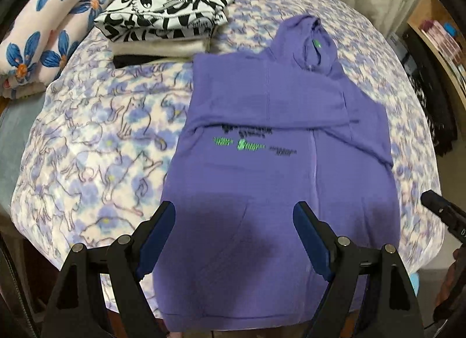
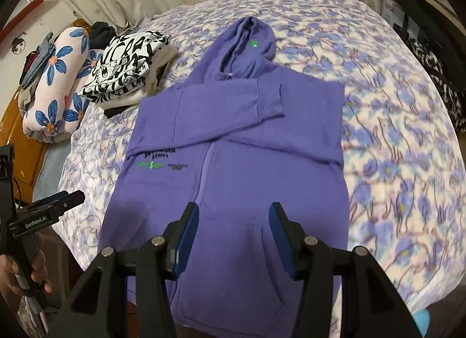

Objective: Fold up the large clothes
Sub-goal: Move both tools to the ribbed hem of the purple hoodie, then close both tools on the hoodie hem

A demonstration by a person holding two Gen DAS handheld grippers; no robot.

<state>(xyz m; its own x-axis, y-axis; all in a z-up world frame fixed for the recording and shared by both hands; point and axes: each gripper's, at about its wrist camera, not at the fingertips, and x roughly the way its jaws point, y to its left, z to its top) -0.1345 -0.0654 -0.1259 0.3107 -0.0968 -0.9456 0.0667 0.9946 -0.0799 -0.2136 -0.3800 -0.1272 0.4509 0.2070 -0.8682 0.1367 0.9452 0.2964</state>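
Purple hoodie (image 1: 276, 146) flat on bed (image 1: 96, 146), sleeves crossed, long axis hem-to-hood away from near edge | left gripper (image 1: 234, 221), right gripper (image 2: 234, 224) both gaping, empty, above hem | equally near

Both fisheye views were evenly and rather dimly lit indoors, without glare. A soft dark shadow lay on the purple hoodie (image 1: 262, 140) between the gripper fingers (image 1: 163, 230). Motion blur smeared the bedspread (image 2: 393, 140) pattern and printed lettering. Edges curved strongly, and corners were vignetted black.
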